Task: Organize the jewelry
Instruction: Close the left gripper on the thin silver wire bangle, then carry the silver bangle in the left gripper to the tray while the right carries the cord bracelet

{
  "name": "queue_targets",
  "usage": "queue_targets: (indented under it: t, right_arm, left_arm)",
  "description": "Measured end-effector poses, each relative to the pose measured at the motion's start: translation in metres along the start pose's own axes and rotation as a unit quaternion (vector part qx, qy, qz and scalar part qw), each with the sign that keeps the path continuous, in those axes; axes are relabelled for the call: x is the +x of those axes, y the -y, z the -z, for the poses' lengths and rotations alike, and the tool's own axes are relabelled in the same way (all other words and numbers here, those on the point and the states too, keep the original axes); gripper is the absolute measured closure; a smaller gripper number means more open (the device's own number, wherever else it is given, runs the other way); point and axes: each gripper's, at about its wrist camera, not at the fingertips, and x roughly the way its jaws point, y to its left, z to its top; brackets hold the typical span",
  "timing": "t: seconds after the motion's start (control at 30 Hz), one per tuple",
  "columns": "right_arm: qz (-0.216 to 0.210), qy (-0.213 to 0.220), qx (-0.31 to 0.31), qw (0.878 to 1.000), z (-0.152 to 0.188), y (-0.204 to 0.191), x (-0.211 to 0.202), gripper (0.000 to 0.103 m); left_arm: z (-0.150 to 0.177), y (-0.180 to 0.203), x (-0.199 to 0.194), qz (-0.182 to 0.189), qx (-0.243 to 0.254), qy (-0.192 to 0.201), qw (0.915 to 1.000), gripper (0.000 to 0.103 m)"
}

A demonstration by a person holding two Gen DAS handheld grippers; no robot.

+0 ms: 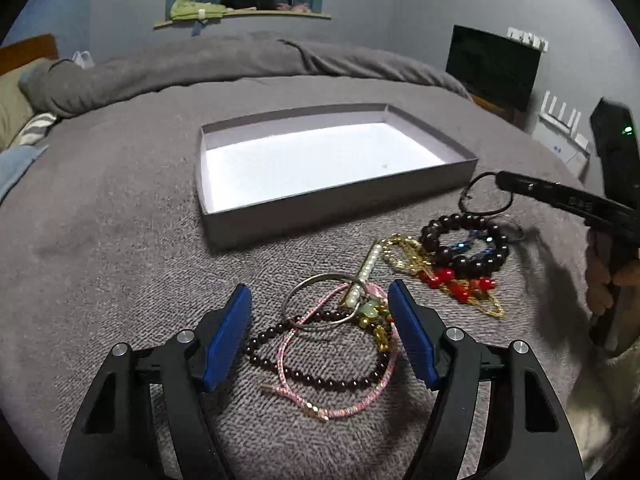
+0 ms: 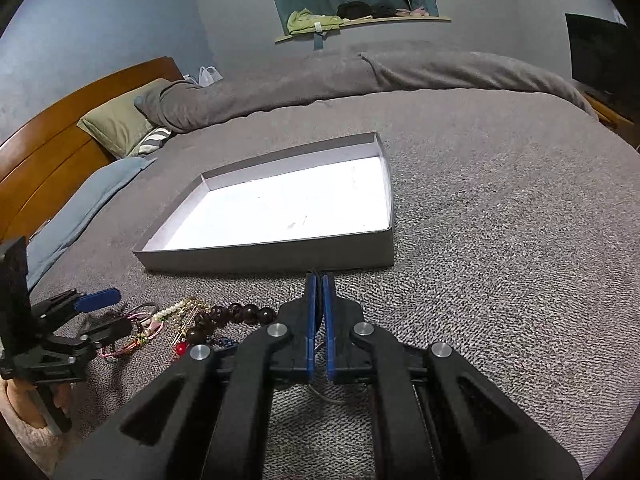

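A shallow grey box point(image 1: 340, 200) with a white inside lies open on the bed; it also shows in the right wrist view point(image 2: 272, 256). A heap of jewelry lies in front of it. My left gripper point(image 1: 320, 300) is open, low over a silver ring point(image 1: 320, 304), a dark red bead strand point(image 1: 320, 376) and a pink cord bracelet point(image 1: 340, 400). My right gripper point(image 2: 320, 280) is shut on a thin dark cord loop point(image 1: 486, 196), held above a dark bead bracelet point(image 1: 464, 240). Gold chains with red beads point(image 1: 452, 280) and a pearl strand point(image 1: 366, 276) lie between.
The grey blanket point(image 1: 120, 240) covers the bed. Pillows point(image 2: 116, 124) and a wooden headboard point(image 2: 52, 148) are at the left. A dark screen point(image 1: 492, 64) stands at the right, and a wall shelf point(image 1: 240, 14) with clothes is behind.
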Motion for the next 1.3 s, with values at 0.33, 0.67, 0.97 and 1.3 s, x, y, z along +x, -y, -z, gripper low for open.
queue_targets:
  t: [0.33,0.67,0.97,1.3]
  right_arm:
    - [0.000,-0.003,-0.003,1.000,0.002,-0.001,0.003,0.099]
    - [0.000,0.002,-0.004,1.000,0.002,-0.001,0.000,0.099]
    - [-0.011,0.031,-0.013,0.999,-0.007,-0.006,-0.016,0.099]
    - [-0.009,0.071,-0.016,0.997,-0.057,-0.016,-0.021,0.099]
  left_arm:
    - [-0.002,-0.010,0.024,0.031,-0.035,-0.036,0.9983,0.044]
    - [-0.002,-0.006,0.015,0.020,-0.018,-0.013,0.9996,0.051]
    - [-0.015,0.001,-0.005,-0.010,0.012,0.032,0.9994,0.051]
    - [-0.063,0.000,-0.008,-0.026,0.024,0.069,0.9970,0.051]
